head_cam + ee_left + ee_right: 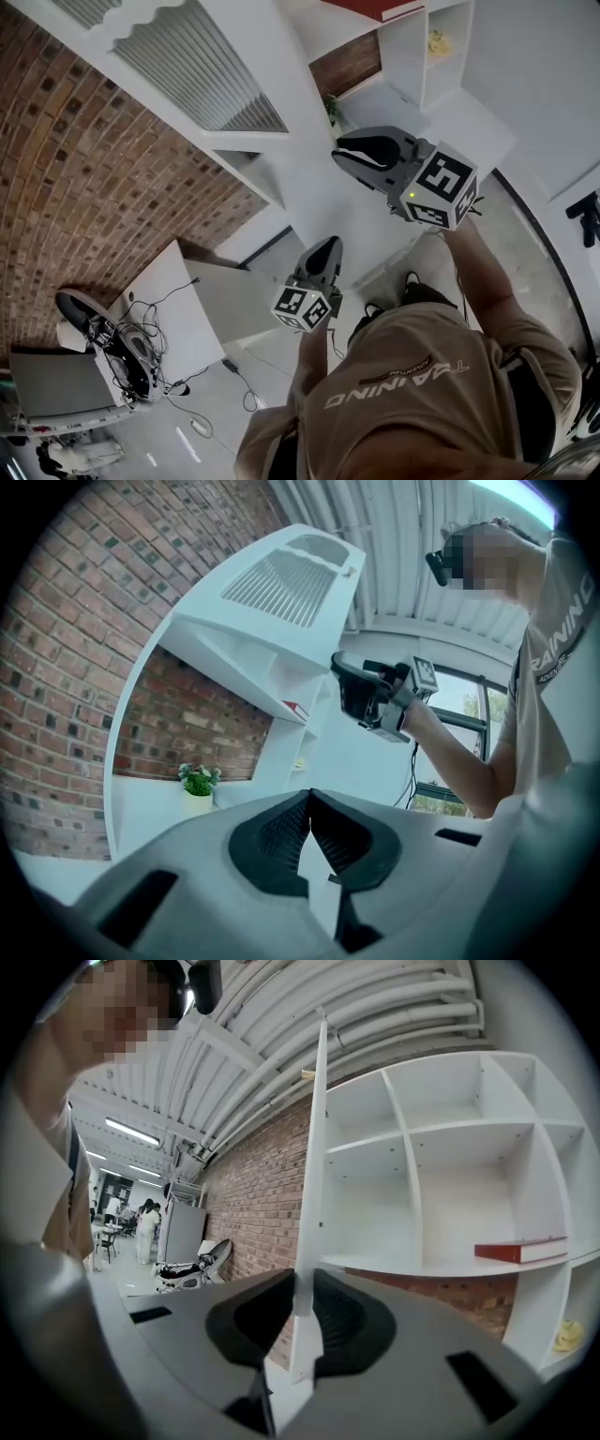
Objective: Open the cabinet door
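**Right gripper view.** My right gripper (302, 1290) has its jaws drawn in on the free edge of the cabinet door (315, 1166). Both pads press on the thin white panel, which I see edge-on, running from the jaws toward 12 o'clock. The door stands out from the front of the white shelf unit (441, 1194), whose open compartments fill the field from 1 to 4 o'clock. A red book (520, 1251) lies flat on a shelf at 3 o'clock. A small yellow object (567, 1335), too small for me to identify, sits in a lower compartment at 4 o'clock. A brick wall (253, 1185) lies behind the door, just toward 9 o'clock of it. Farther out in the same direction, people (145, 1227) stand well away in the room.

**Left gripper view.** My left gripper (309, 799) holds nothing, and its pad tips meet. The right gripper appears at 1 o'clock of these jaws, at the door's edge. The door's louvred panel (281, 583) lies at 12 o'clock. A potted plant (199, 782) stands on a white shelf at 9 o'clock, against the brick.

**Head view.** The right gripper is at 1 o'clock and the left one is just below centre; they are well apart. A desk (178, 309) strewn with cables (141, 352) lies at 8 o'clock.
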